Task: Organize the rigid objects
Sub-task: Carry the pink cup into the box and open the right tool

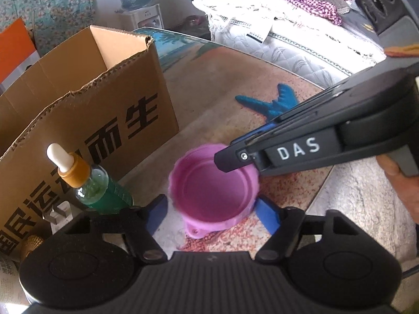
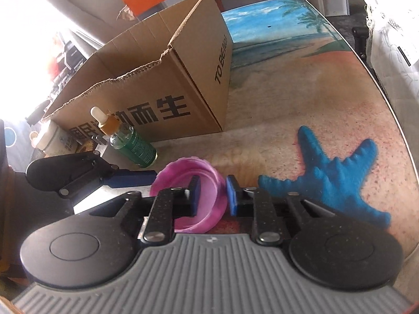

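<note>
A pink plastic cup (image 1: 214,185) (image 2: 209,183) sits between both grippers above the beach-print table. My left gripper (image 1: 213,213) is open, its blue pads either side of the cup's base with gaps showing. My right gripper (image 2: 212,193) straddles the cup's rim wall, one pad inside and one outside; in the left wrist view it (image 1: 235,157) reaches in from the right. A green dropper bottle (image 1: 94,183) (image 2: 131,144) stands left of the cup. An open cardboard box (image 1: 86,110) (image 2: 162,83) stands behind it.
A blue starfish shape (image 2: 335,175) (image 1: 272,102) is on the table right of the cup. Small jars and a brass piece (image 2: 55,138) crowd the left by the box. A white quilted bed (image 1: 288,36) lies beyond the table's far edge (image 1: 235,49).
</note>
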A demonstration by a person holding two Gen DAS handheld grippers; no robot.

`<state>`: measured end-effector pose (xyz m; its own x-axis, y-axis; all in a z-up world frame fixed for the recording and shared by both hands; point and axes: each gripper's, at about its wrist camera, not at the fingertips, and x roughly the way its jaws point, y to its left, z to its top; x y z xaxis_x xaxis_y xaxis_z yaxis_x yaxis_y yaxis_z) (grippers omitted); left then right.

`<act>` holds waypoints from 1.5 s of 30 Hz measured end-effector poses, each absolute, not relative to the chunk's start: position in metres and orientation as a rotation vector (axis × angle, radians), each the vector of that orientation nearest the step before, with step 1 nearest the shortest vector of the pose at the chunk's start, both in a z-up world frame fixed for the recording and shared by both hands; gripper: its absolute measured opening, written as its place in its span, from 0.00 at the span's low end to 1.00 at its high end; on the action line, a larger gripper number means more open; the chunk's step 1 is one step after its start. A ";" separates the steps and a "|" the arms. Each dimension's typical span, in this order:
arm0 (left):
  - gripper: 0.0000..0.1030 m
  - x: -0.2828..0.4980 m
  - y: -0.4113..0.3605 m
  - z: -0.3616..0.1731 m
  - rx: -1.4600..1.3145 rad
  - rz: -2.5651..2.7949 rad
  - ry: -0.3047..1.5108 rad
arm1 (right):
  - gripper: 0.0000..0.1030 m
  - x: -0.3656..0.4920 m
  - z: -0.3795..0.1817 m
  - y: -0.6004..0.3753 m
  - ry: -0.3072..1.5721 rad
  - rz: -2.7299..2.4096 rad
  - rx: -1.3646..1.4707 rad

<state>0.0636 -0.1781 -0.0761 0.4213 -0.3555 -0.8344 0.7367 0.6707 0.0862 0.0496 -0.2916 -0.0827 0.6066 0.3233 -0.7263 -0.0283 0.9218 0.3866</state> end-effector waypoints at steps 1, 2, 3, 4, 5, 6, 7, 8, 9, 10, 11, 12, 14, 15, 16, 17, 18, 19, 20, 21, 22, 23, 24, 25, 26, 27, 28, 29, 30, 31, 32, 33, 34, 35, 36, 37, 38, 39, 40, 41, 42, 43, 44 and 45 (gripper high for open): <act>0.70 0.062 -0.178 -0.075 0.489 -0.715 0.894 | 0.13 0.050 -0.083 -0.292 0.899 0.209 0.358; 0.69 0.061 -0.178 -0.075 0.495 -0.713 0.888 | 0.13 0.049 -0.083 -0.292 0.898 0.210 0.359; 0.69 0.060 -0.179 -0.075 0.501 -0.711 0.883 | 0.13 0.048 -0.082 -0.291 0.896 0.209 0.357; 0.69 0.058 -0.179 -0.075 0.505 -0.709 0.880 | 0.13 0.047 -0.081 -0.291 0.893 0.207 0.352; 0.69 0.057 -0.179 -0.074 0.505 -0.709 0.876 | 0.13 0.046 -0.080 -0.290 0.889 0.205 0.348; 0.69 0.056 -0.179 -0.072 0.502 -0.710 0.872 | 0.13 0.045 -0.079 -0.290 0.886 0.204 0.347; 0.69 0.053 -0.178 -0.069 0.497 -0.713 0.864 | 0.13 0.044 -0.077 -0.289 0.883 0.202 0.346; 0.69 0.051 -0.178 -0.065 0.493 -0.715 0.855 | 0.13 0.042 -0.075 -0.289 0.879 0.200 0.345; 0.69 0.048 -0.177 -0.060 0.491 -0.718 0.839 | 0.13 0.039 -0.072 -0.289 0.872 0.197 0.342; 0.69 0.045 -0.176 -0.056 0.489 -0.718 0.823 | 0.13 0.036 -0.067 -0.288 0.863 0.193 0.336; 0.69 0.043 -0.175 -0.050 0.486 -0.718 0.807 | 0.13 0.033 -0.062 -0.287 0.851 0.189 0.329; 0.69 0.040 -0.174 -0.045 0.483 -0.717 0.788 | 0.13 0.030 -0.057 -0.287 0.838 0.186 0.323; 0.69 0.035 -0.172 -0.030 0.472 -0.715 0.742 | 0.13 0.023 -0.043 -0.284 0.806 0.179 0.305; 0.69 0.033 -0.170 -0.023 0.465 -0.712 0.720 | 0.13 0.020 -0.035 -0.283 0.788 0.176 0.294; 0.69 0.032 -0.167 -0.015 0.456 -0.708 0.697 | 0.13 0.018 -0.026 -0.281 0.768 0.175 0.283; 0.69 0.031 -0.164 -0.008 0.445 -0.703 0.676 | 0.13 0.015 -0.016 -0.280 0.747 0.176 0.270; 0.69 0.030 -0.160 0.000 0.434 -0.696 0.656 | 0.13 0.014 -0.006 -0.278 0.725 0.179 0.258; 0.69 0.031 -0.156 0.010 0.424 -0.687 0.636 | 0.13 0.013 0.004 -0.276 0.704 0.183 0.248; 0.69 0.032 -0.153 0.018 0.415 -0.679 0.621 | 0.13 0.012 0.014 -0.275 0.685 0.190 0.239; 0.69 0.034 -0.150 0.027 0.406 -0.673 0.605 | 0.13 0.013 0.023 -0.272 0.666 0.199 0.227; 0.69 0.038 -0.145 0.037 0.394 -0.665 0.590 | 0.13 0.015 0.034 -0.269 0.648 0.210 0.212; 0.69 0.042 -0.141 0.044 0.383 -0.658 0.582 | 0.13 0.018 0.043 -0.266 0.632 0.221 0.197; 0.69 0.046 -0.138 0.052 0.373 -0.651 0.577 | 0.13 0.023 0.053 -0.263 0.619 0.234 0.181; 0.69 0.053 -0.133 0.059 0.364 -0.643 0.573 | 0.13 0.029 0.061 -0.261 0.609 0.247 0.170; 0.69 0.061 -0.127 0.067 0.353 -0.634 0.573 | 0.13 0.036 0.069 -0.257 0.602 0.264 0.157; 0.69 0.069 -0.123 0.073 0.343 -0.626 0.577 | 0.13 0.044 0.076 -0.254 0.599 0.279 0.147; 0.69 0.079 -0.118 0.080 0.331 -0.617 0.584 | 0.13 0.054 0.083 -0.251 0.600 0.298 0.142; 0.69 0.088 -0.113 0.085 0.323 -0.610 0.593 | 0.13 0.065 0.089 -0.249 0.605 0.319 0.139; 0.69 0.098 -0.109 0.089 0.319 -0.598 0.606 | 0.13 0.078 0.093 -0.246 0.616 0.339 0.137; 0.69 0.111 -0.103 0.091 0.314 -0.584 0.629 | 0.14 0.093 0.096 -0.244 0.636 0.365 0.143; 0.69 0.122 -0.099 0.092 0.310 -0.573 0.651 | 0.14 0.108 0.098 -0.242 0.659 0.388 0.159; 0.69 0.135 -0.094 0.092 0.305 -0.561 0.680 | 0.14 0.123 0.101 -0.238 0.681 0.405 0.168; 0.69 0.148 -0.089 0.092 0.302 -0.554 0.707 | 0.14 0.139 0.102 -0.235 0.704 0.422 0.173; 0.69 0.159 -0.084 0.090 0.296 -0.545 0.735 | 0.14 0.154 0.102 -0.230 0.728 0.437 0.177; 0.69 0.171 -0.080 0.088 0.290 -0.538 0.763 | 0.14 0.168 0.100 -0.226 0.755 0.449 0.180; 0.69 0.185 -0.075 0.084 0.290 -0.530 0.795 | 0.14 0.184 0.097 -0.223 0.781 0.462 0.186; 0.69 0.197 -0.074 0.081 0.288 -0.522 0.822 | 0.13 0.199 0.094 -0.220 0.812 0.474 0.190; 0.69 0.208 -0.071 0.077 0.287 -0.516 0.848 | 0.13 0.212 0.089 -0.216 0.838 0.481 0.199; 0.69 0.218 -0.066 0.072 0.288 -0.510 0.871 | 0.13 0.227 0.085 -0.212 0.868 0.486 0.206; 0.69 0.227 -0.065 0.068 0.289 -0.506 0.893 | 0.13 0.240 0.080 -0.208 0.895 0.491 0.207; 0.69 0.238 -0.065 0.061 0.289 -0.503 0.923 | 0.13 0.252 0.075 -0.204 0.921 0.493 0.208; 0.69 0.247 -0.063 0.056 0.284 -0.501 0.949 | 0.13 0.264 0.068 -0.201 0.947 0.494 0.212; 0.69 0.258 -0.062 0.050 0.278 -0.500 0.973 | 0.13 0.274 0.061 -0.194 0.973 0.493 0.216; 0.69 0.267 -0.061 0.044 0.274 -0.499 0.995 | 0.13 0.285 0.055 -0.193 0.998 0.493 0.222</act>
